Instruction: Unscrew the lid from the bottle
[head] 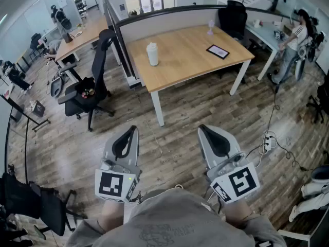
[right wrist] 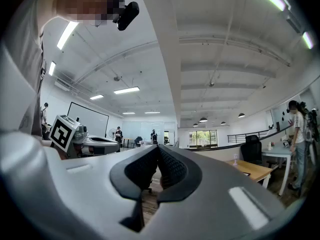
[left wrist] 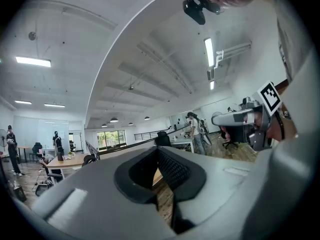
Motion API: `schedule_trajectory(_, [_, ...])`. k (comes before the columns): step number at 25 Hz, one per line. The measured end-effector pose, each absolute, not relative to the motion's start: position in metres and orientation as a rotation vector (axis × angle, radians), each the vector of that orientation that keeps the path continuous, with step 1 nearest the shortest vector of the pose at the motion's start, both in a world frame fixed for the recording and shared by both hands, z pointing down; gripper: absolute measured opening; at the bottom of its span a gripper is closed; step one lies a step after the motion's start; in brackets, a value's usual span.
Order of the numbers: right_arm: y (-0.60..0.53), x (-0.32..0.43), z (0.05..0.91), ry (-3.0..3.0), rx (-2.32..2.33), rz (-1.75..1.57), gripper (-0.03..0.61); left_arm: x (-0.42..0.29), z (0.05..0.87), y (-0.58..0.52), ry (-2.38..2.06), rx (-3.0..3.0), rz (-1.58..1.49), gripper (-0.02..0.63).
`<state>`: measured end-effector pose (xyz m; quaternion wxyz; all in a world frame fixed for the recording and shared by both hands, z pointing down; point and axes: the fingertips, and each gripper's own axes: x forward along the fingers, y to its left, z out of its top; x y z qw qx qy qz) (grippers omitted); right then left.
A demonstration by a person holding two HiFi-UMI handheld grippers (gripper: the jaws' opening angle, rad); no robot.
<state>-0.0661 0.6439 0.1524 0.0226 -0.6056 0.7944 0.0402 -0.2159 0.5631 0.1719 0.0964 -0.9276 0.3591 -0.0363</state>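
Note:
A white bottle (head: 152,54) with a white lid stands upright near the left end of a wooden table (head: 190,60), far ahead of me. My left gripper (head: 131,129) and right gripper (head: 203,128) are held low and close to my body over the floor, well short of the table. Both are shut with nothing between their jaws. In the left gripper view the left gripper (left wrist: 159,150) points up towards the ceiling; in the right gripper view the right gripper (right wrist: 159,149) does too. The bottle does not show in either gripper view.
A dark tablet (head: 218,51) and a small clear object (head: 210,29) lie on the same table. A black office chair (head: 90,89) stands left of it, a partition (head: 169,15) runs behind. A person (head: 294,42) stands at a far right desk. Cables and a power strip (head: 267,143) lie on the floor.

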Motion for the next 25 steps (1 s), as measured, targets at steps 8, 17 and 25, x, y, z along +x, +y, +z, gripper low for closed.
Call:
schedule_trajectory(8, [0.648, -0.061, 0.149, 2.408, -1.856, 0.090, 0.012, -0.219, 0.172, 0.566, 1.076, -2.754, -0.098, 0.002])
schedule_trajectory(17, [0.651, -0.063, 0.158, 2.441, -1.870, 0.077, 0.012, -0.224, 0.174, 0.571, 1.095, -2.757, -0.086, 0.002])
schedule_trajectory(25, [0.638, -0.050, 0.157, 2.297, -1.913, 0.074, 0.356, -0.242, 0.183, 0.547, 1.262, -2.719, -0.067, 0.394])
